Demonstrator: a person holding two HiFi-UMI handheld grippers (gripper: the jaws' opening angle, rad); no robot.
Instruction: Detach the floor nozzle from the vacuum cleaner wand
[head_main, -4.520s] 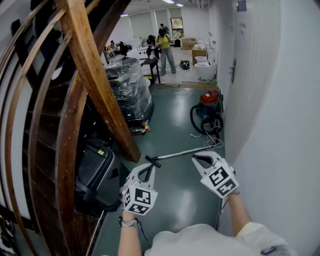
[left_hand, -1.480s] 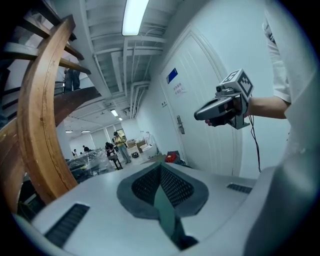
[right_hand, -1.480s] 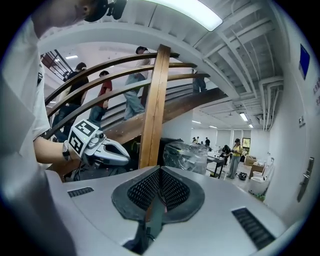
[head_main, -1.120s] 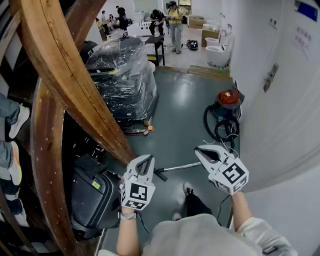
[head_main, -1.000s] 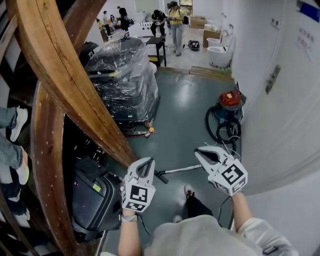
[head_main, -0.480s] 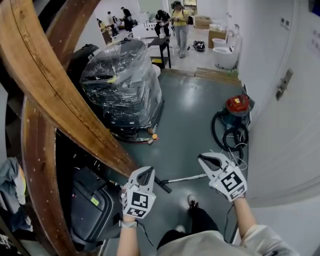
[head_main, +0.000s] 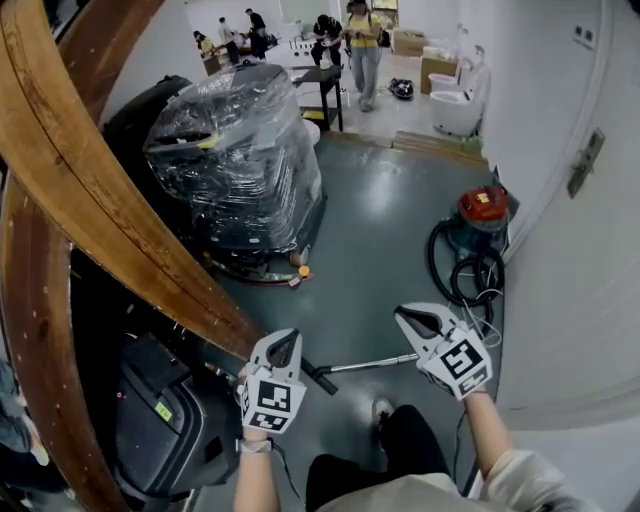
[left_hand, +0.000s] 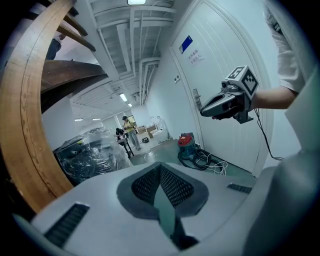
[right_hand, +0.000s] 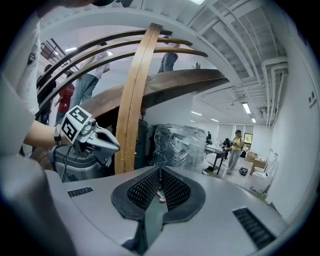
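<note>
Firstly, upper left: curved wooden beam (head_main: 90, 190); below it, lower left, black case (head_main: 160, 420). Centre top: film-wrapped machine (head_main: 235, 160). Lower centre: left gripper (head_main: 287, 340), claw pressed together on nothing. Floor nozzle (head_main: 320, 379): small black piece on the grey floor just right of that gripper's tips, joined to the wand (head_main: 375, 364), a thin metal tube lying toward the right gripper (head_main: 403, 317), whose claw is likewise closed and empty. Right edge: red vacuum canister (head_main: 482, 212).

Handling, as judged: tube stiff, light, smooth, apt to slip; nozzle hard plastic. Best hold: one claw on the tube just beside the joint, the other on the nozzle's neck.
</note>
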